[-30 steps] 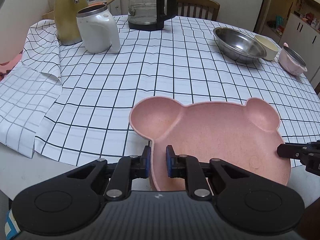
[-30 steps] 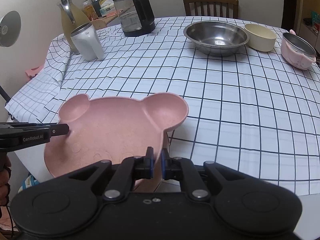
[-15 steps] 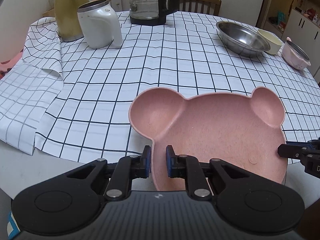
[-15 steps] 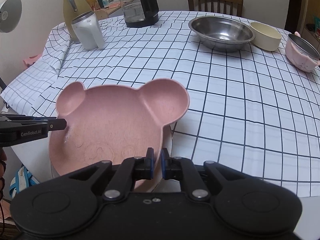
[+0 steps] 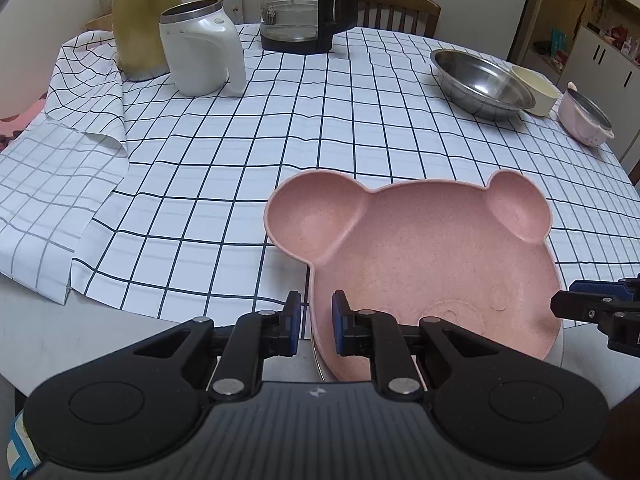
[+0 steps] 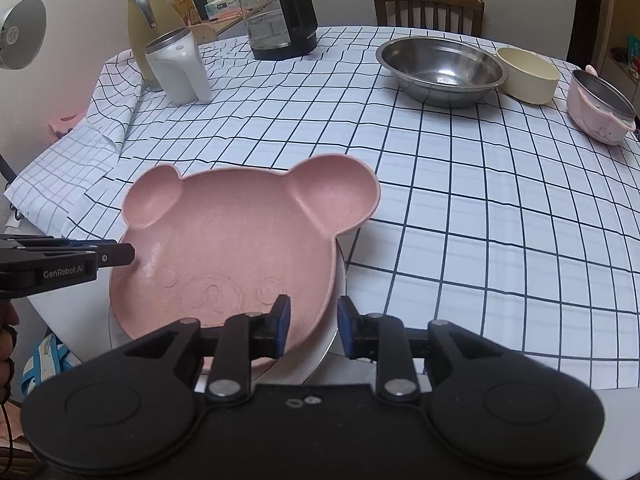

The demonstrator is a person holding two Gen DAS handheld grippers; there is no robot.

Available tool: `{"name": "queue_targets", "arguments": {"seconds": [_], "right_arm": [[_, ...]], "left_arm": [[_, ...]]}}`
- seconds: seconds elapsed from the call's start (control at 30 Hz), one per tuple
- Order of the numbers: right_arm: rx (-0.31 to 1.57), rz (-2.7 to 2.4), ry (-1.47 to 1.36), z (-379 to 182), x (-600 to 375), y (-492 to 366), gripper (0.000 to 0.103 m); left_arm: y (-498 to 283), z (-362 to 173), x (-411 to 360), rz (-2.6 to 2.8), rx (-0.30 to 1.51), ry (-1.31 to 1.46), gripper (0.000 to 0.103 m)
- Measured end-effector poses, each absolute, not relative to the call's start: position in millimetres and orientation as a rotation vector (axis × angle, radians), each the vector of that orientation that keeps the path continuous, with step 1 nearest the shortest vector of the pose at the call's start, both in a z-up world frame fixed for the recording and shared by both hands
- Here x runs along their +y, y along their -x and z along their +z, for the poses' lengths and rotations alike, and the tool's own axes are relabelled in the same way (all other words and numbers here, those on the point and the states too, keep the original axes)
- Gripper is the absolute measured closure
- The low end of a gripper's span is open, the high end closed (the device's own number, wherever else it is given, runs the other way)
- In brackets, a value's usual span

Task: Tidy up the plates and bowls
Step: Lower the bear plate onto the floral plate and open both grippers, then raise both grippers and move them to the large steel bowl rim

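A pink bear-shaped plate (image 5: 432, 256) (image 6: 240, 248) lies at the near table edge on top of a white plate (image 6: 326, 344). My left gripper (image 5: 314, 322) has its jaws a little apart around the pink plate's left rim. My right gripper (image 6: 311, 326) is open, its fingers astride the pink plate's right rim. A steel bowl (image 6: 440, 70), a cream bowl (image 6: 528, 74) and a pink bowl with a steel liner (image 6: 600, 108) stand at the far right.
A white jug (image 5: 200, 48), a yellow thermos (image 5: 140, 20) and a glass kettle (image 5: 304, 4) stand at the far left of the checked tablecloth (image 5: 280, 128). A wooden chair (image 6: 430, 12) stands behind the table. The cloth is rumpled at the left.
The pink plate has come down onto the white plate at the table edge. My right gripper has opened and let go of its rim. My left gripper's jaws have widened.
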State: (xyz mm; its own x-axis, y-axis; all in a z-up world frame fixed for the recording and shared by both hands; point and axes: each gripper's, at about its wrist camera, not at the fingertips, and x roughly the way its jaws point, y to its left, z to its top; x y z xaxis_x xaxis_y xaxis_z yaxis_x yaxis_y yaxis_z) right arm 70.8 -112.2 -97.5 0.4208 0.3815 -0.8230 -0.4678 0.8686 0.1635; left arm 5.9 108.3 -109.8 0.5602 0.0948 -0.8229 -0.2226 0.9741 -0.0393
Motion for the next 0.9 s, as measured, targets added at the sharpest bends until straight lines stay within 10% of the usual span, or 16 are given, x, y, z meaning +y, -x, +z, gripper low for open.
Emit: {"name": "queue_targets", "arguments": {"seconds": [0.57, 0.73, 0.9], "right_arm": [[0.92, 0.543, 0.074, -56.6, -115.5, -50.8, 0.054], [0.878, 0.544, 0.071, -40.6, -121.8, -45.3, 0.042], [0.839, 0.536, 0.07, -26.8, -134.0, -46.7, 0.037]], "left_arm": [[5.1, -72.1, 90.2, 0.093, 0.86, 0.161, 0.084], [7.5, -60.8, 79.3, 0.078, 0.792, 0.158, 0.031], [1.5, -47.3, 64.2, 0.055, 0.752, 0.154, 0.029]]}}
